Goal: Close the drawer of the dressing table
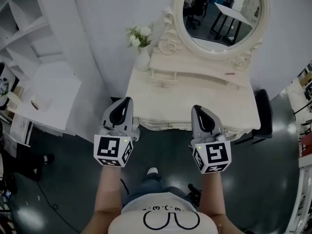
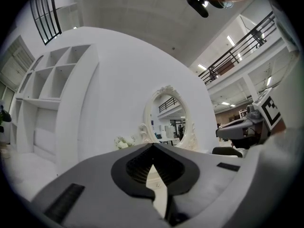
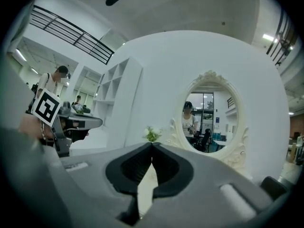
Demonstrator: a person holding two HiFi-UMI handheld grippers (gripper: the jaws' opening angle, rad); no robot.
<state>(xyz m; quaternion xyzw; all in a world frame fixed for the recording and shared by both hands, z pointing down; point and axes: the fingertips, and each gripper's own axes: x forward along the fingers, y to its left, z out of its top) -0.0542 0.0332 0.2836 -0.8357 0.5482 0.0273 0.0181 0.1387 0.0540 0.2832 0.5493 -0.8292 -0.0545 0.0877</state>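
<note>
2 grippers held level at the dressing table's (image 1: pixel 195 99) front edge: left gripper (image 1: pixel 126 103) by the front-left corner, right gripper (image 1: pixel 197 109) towards the front-right. Both sets of jaws are pressed together with nothing between them. The small drawer (image 1: pixel 163 76) sticks out of the raised back tier, left side, near the flower vase (image 1: pixel 143 60), below the oval mirror (image 1: pixel 222 13).

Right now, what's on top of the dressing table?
A vase of flowers at the back left and an oval mirror. The left hand-held gripper and right hand-held gripper cover bits of its front edge.
</note>
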